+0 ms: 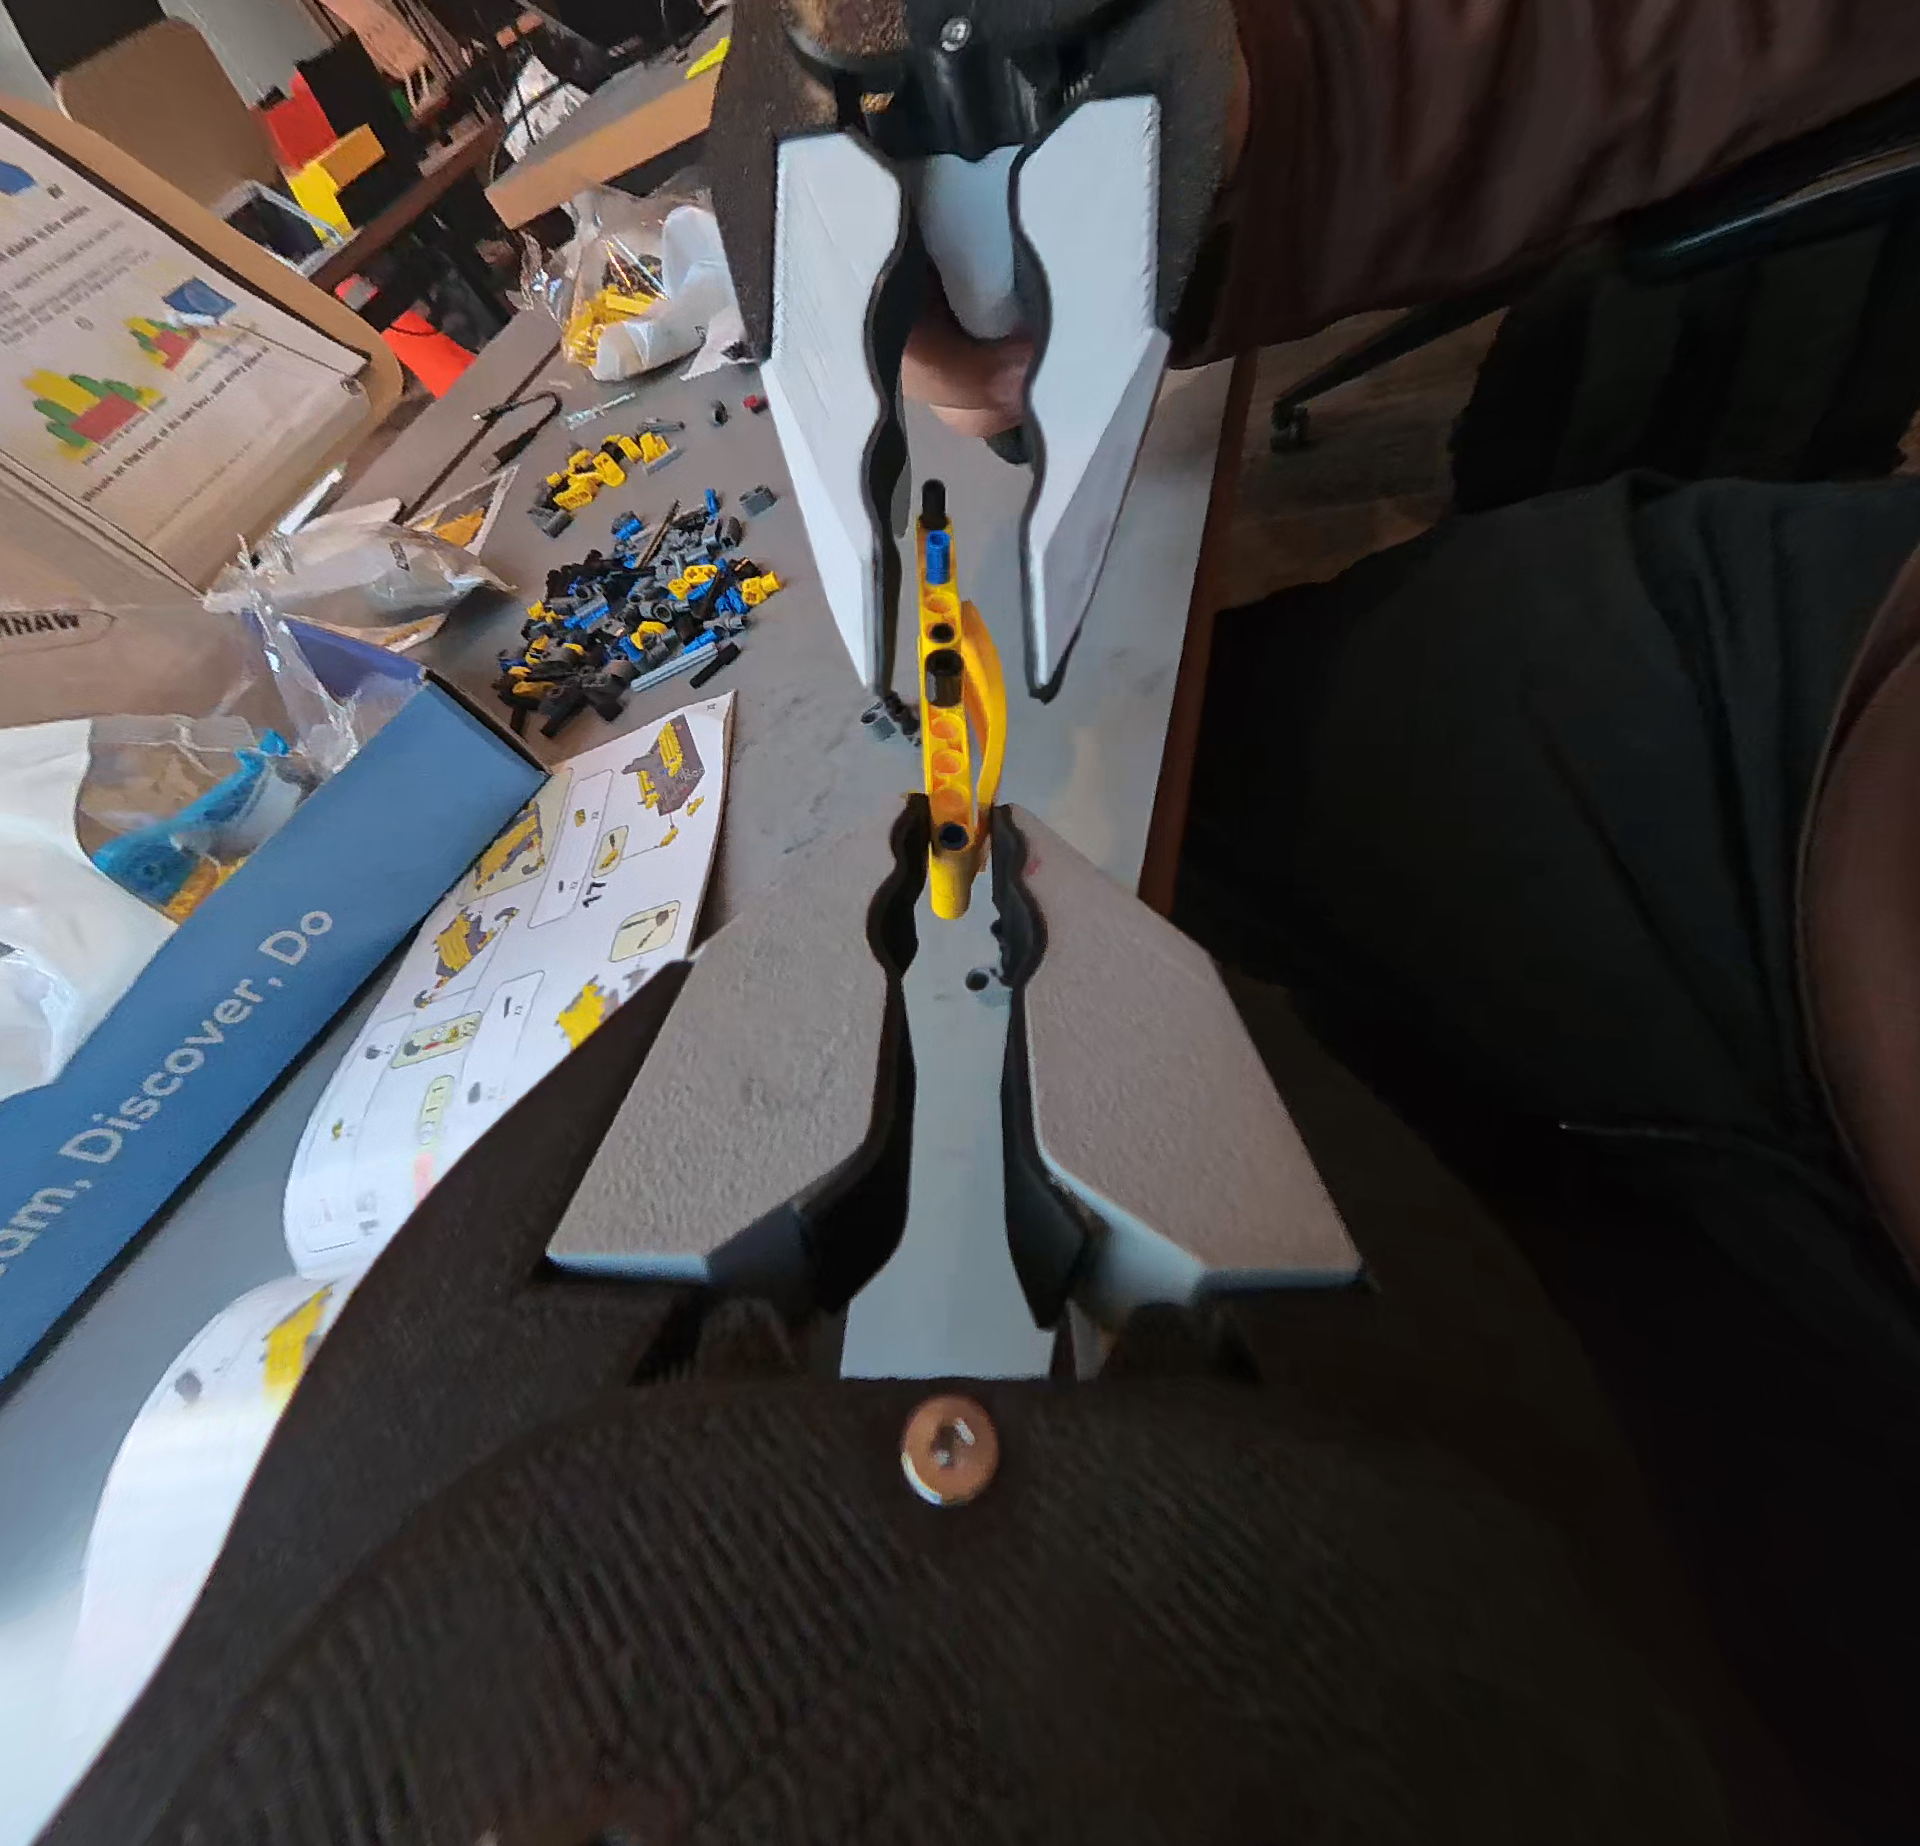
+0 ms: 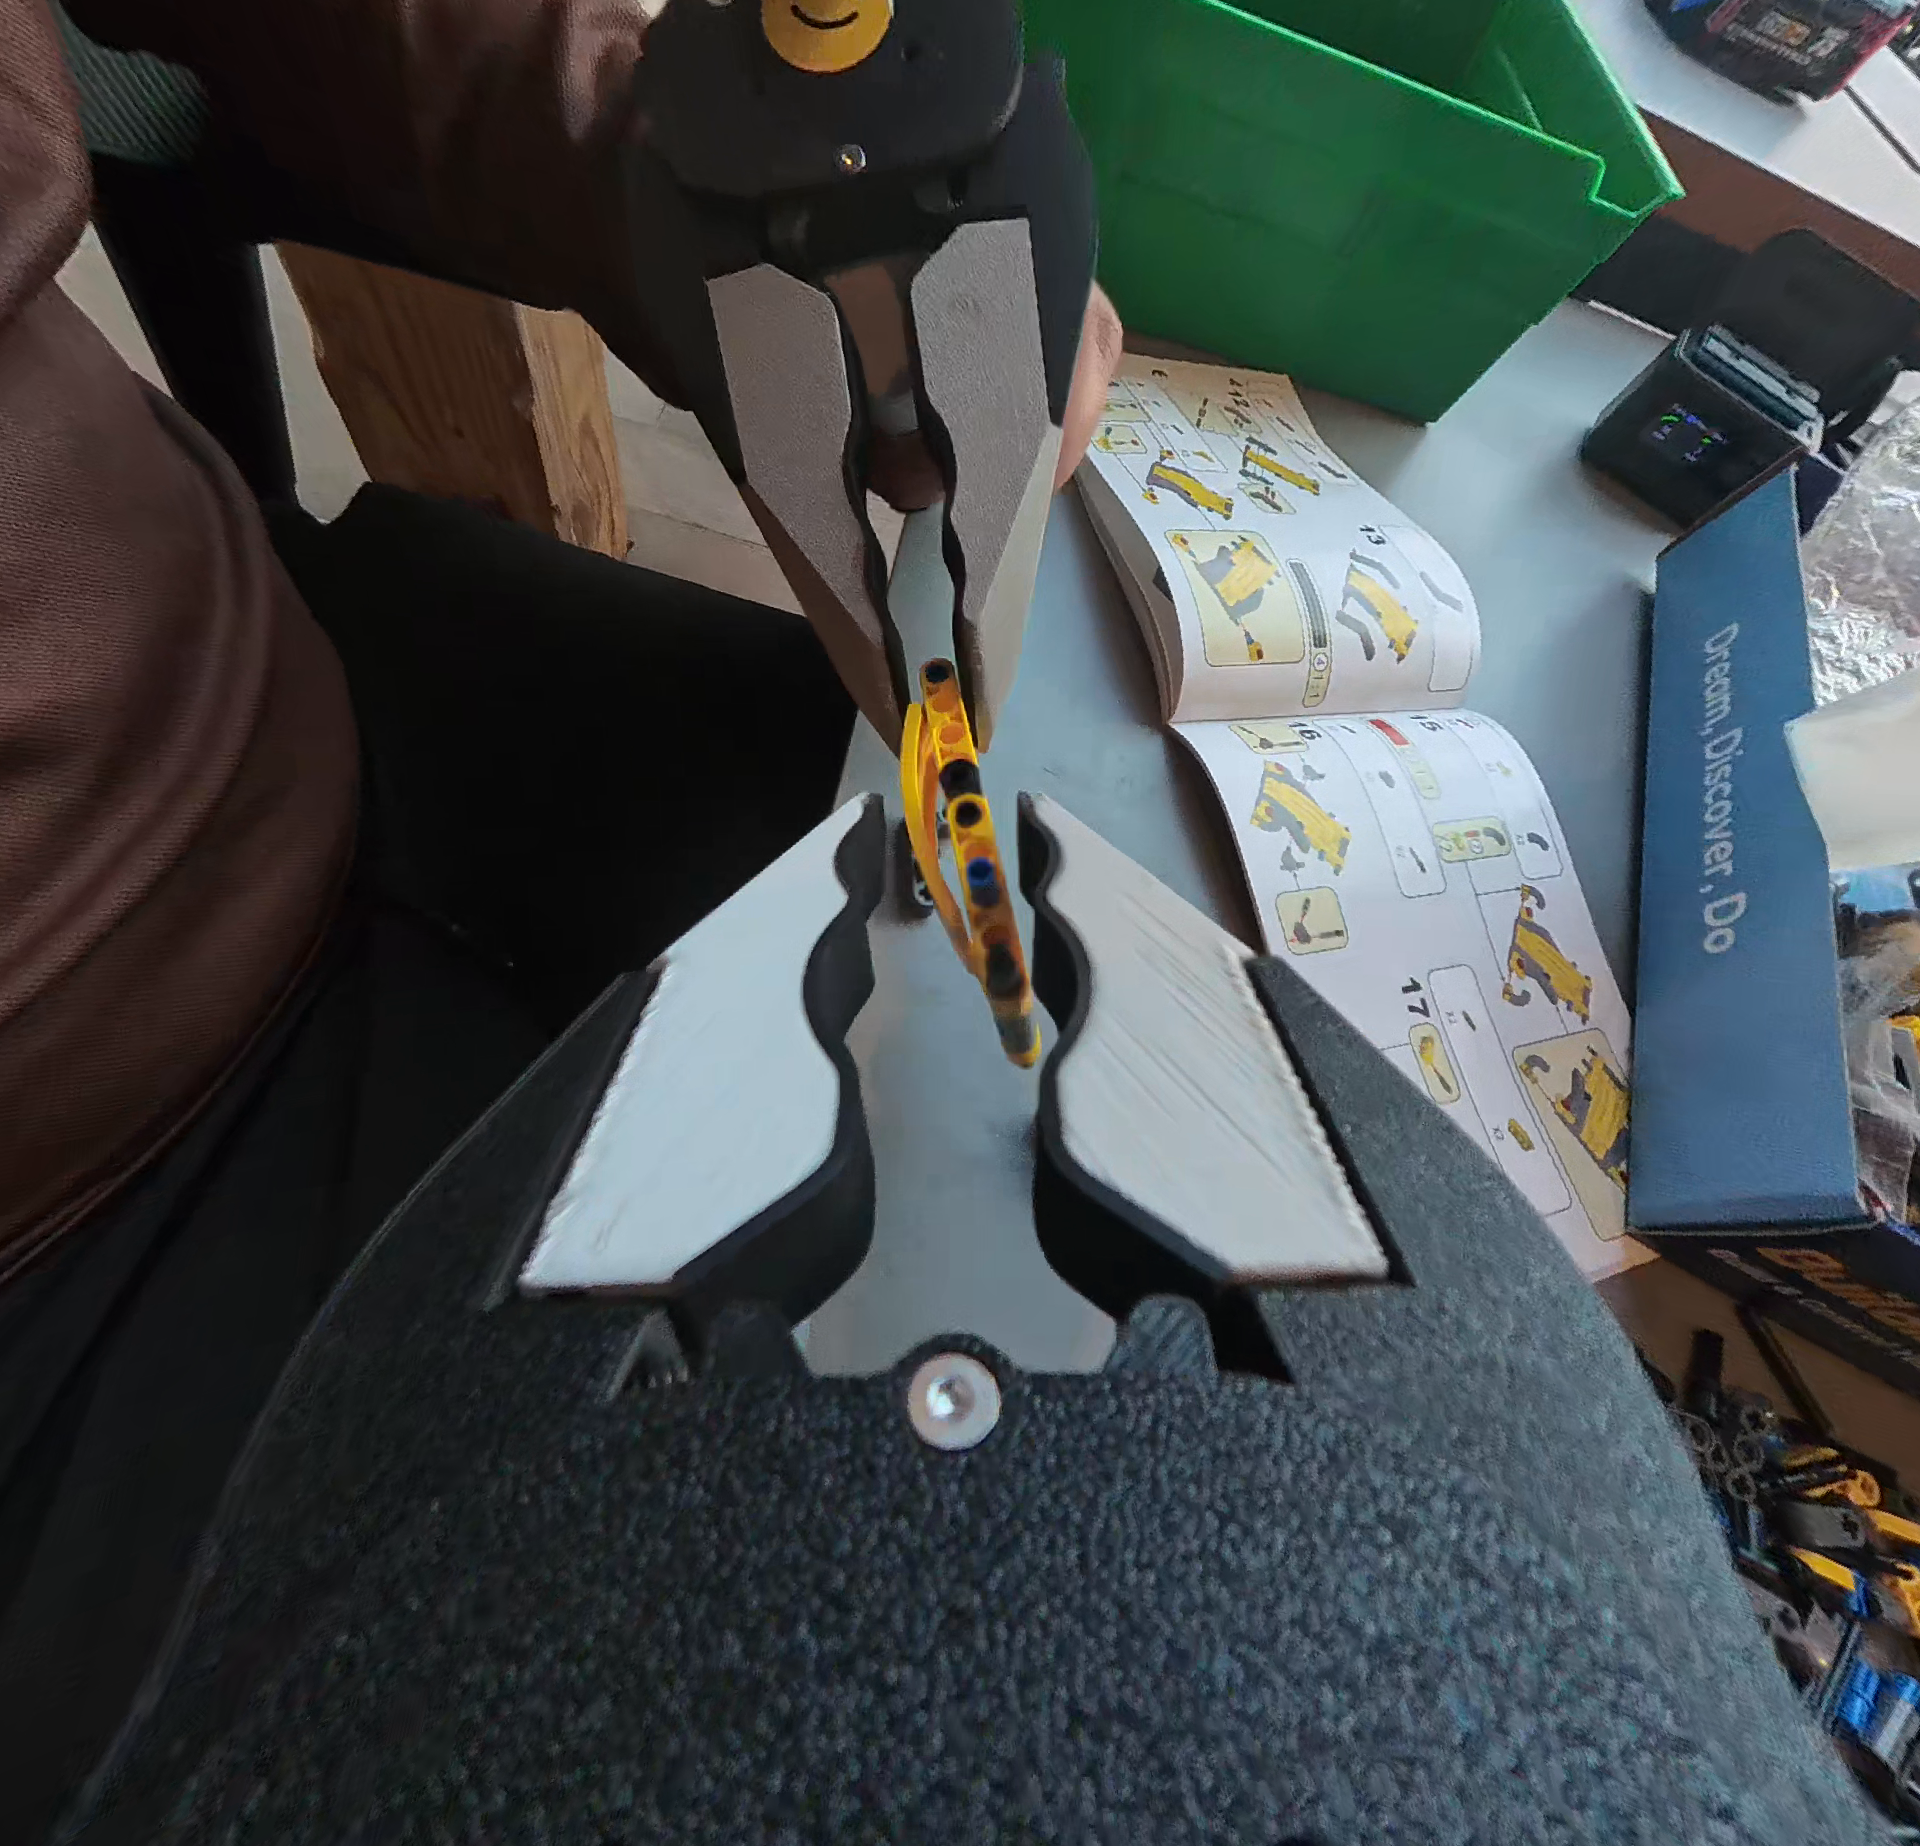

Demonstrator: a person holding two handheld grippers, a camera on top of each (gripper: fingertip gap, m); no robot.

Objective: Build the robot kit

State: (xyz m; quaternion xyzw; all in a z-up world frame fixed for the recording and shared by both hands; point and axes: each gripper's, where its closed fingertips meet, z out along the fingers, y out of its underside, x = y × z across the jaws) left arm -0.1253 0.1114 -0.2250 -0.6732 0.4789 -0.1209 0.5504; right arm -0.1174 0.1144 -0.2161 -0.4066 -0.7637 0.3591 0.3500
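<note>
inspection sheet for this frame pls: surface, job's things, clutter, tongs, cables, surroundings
Surface: grey table, scuffed, crowded on one side.
Job's things: yellow beam assembly with black and blue pins, held in the air between both tongs.
Clutter: pile of small parts; open instruction booklet; blue box; plastic bags.
Tongs: left tongs shut on the beam's near end; right tongs open around its other end, no clear contact.
Cables: black cable lying beyond the parts pile.
Surroundings: green bin; small black device; person's brown sleeve; more tables behind.
</note>
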